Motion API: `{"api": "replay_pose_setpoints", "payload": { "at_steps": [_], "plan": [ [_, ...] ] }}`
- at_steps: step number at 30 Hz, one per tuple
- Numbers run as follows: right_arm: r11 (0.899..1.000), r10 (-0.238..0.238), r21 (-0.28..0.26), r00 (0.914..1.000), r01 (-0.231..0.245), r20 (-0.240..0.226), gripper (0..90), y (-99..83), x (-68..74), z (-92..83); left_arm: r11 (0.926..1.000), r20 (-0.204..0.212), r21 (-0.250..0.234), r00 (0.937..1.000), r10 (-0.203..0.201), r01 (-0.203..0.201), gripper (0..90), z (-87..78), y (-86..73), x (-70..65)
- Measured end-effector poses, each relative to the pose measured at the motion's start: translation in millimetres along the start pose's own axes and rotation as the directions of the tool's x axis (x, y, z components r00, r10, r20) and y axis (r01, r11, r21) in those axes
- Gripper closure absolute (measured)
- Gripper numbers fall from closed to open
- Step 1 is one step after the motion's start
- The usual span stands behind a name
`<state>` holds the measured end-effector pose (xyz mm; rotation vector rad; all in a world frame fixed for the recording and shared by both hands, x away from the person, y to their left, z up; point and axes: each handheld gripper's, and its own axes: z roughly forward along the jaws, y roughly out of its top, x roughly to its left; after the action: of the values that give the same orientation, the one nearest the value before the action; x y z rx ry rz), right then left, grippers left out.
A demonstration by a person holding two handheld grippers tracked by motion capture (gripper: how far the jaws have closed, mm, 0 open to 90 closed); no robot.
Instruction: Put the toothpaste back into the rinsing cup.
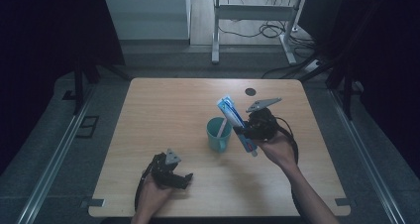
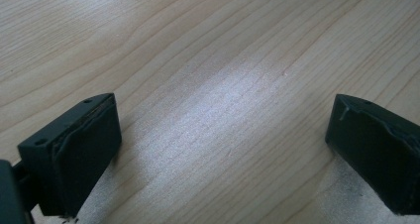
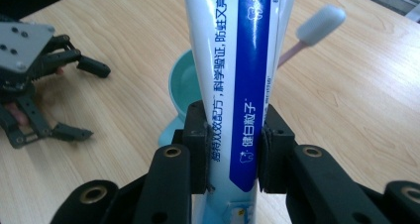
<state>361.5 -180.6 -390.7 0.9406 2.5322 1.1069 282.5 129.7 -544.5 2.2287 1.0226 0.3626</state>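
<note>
- Nearest the person, the left claw (image 1: 184, 178) is resting low on the wooden surface (image 1: 163, 110) toward its front left, held in the person's left hand (image 1: 151, 196)
- Its jaws are standing wide apart with nothing between them; in the left gripper view the left claw (image 2: 223, 149) is framing bare wood grain, each black jaw sitting at an outer edge of the picture
- Farther in and to the right, the person's right hand (image 1: 277, 149) is holding the right claw (image 1: 243, 131) up above the surface, its grey three-cornered plate (image 1: 262, 104) tilting up behind it
- The right claw (image 3: 232, 149) is clamping a toothpaste tube (image 3: 237, 70) across its lower body, the pads (image 3: 197, 149) pressing both flat sides of the tube
- The toothpaste tube (image 1: 236, 122) is white with a blue band and printed characters; it is leaning in the high view, its flat crimped end up and to the left, its lower end pointing down to the right near the hand
- Just left of the tube, a teal cup (image 1: 218, 135) is standing upright near the middle of the surface
- Inside the cup, a toothbrush (image 1: 222, 128) is leaning against the rim; in the right gripper view the toothbrush (image 3: 317, 26) is showing a pinkish handle and a pale head rising past the tube's right edge, with the teal cup (image 3: 185, 92) partly hidden behind the tube
- Beyond the cup, a small dark round mark (image 1: 250, 91) is lying near the far edge of the surface
</note>
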Motion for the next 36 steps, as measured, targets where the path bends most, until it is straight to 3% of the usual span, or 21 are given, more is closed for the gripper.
{"api": "replay_pose_setpoints", "payload": {
  "at_steps": [36],
  "plan": [
    [0.995, 0.013, -0.098, 0.9999, -0.014, -0.009, 70.3, 48.7, 3.9, 19.2, 1.0000, 0.004, -0.001, 1.0000, 0.003, -0.003, 1.0, 0.0, 0.0, 0.0]
  ]
}}
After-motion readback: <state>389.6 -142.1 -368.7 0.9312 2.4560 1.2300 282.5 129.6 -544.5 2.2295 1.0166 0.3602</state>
